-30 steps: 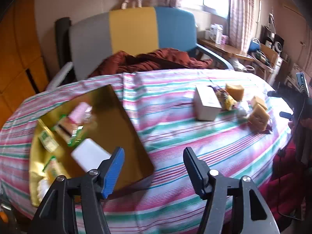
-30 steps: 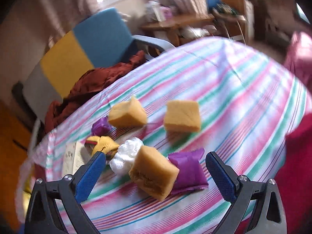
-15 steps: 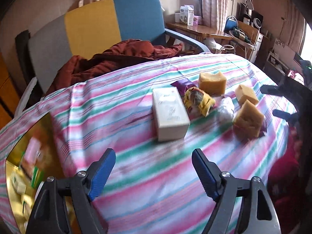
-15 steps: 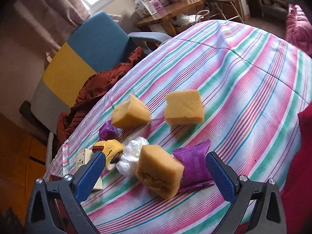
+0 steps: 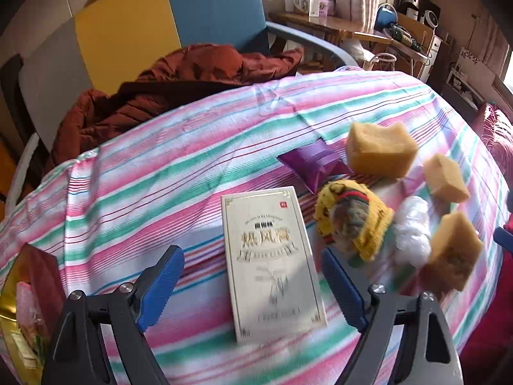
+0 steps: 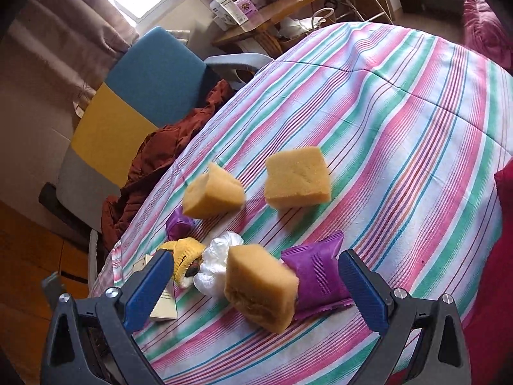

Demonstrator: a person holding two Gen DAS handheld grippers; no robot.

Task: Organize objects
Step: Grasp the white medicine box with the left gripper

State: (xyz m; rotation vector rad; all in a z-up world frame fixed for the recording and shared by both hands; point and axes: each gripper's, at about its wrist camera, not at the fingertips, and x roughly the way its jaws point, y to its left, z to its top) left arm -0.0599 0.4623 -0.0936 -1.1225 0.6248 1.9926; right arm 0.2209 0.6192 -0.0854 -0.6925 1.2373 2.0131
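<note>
My left gripper (image 5: 253, 285) is open, its fingers either side of a white box (image 5: 272, 256) lying flat on the striped tablecloth (image 5: 160, 173). Beside the box lie a yellow knitted hat (image 5: 356, 221), a white plastic wad (image 5: 413, 231), a purple packet (image 5: 314, 163) and three yellow sponges (image 5: 378, 150). My right gripper (image 6: 253, 285) is open and empty, just in front of the nearest sponge (image 6: 259, 282), which rests against a second purple packet (image 6: 317, 269). Two more sponges (image 6: 298, 176) lie farther back.
A gold tray (image 5: 12, 330) holding small packets sits at the table's left edge. A blue, yellow and grey chair (image 5: 154, 22) with a rust-brown jacket (image 5: 154, 89) stands behind the table. A cluttered desk (image 5: 352, 29) is at the back right.
My left gripper has swung right from over the gold tray and closed in on the white box. My right gripper has barely moved and stays open.
</note>
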